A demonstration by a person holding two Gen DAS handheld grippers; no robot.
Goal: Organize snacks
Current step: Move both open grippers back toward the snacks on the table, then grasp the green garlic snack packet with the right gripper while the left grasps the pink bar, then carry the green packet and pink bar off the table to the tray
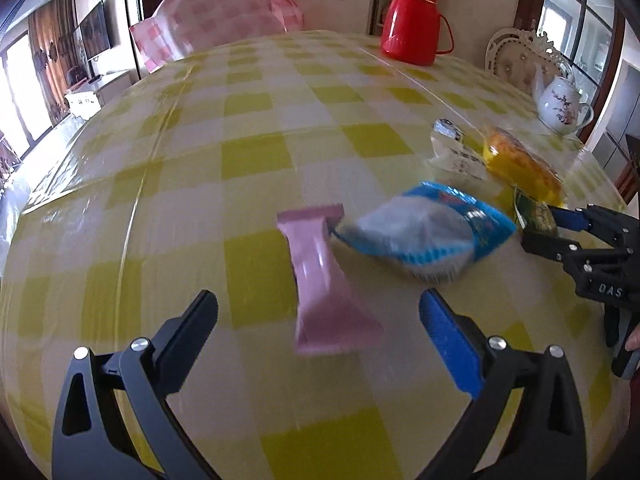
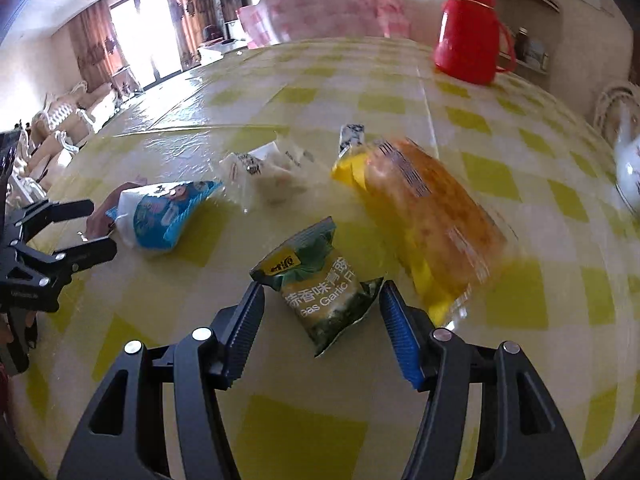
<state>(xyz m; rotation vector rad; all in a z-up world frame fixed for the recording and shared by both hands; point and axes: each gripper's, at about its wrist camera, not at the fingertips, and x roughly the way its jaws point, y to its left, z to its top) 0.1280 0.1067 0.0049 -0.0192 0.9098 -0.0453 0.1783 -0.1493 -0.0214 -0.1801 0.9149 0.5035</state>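
Both grippers' jaws spread: left (image 1: 318, 306) over pink bar (image 1: 324, 280), right (image 2: 322, 300) flanking green packet (image 2: 320, 284), blue bag (image 1: 424, 232) between.

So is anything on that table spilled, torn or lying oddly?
Nothing is spilled or visibly torn. The snacks just lie scattered at odd angles on the checked tablecloth: a pink bar touching a blue packet, a green pea packet, a yellow cake pack and a clear wrapper. The images are blurred, so fine damage would not show.

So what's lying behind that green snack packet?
Behind the green packet lie a clear wrapped snack and a yellow cake bag, with a red flask farther back. What is under them is hidden.
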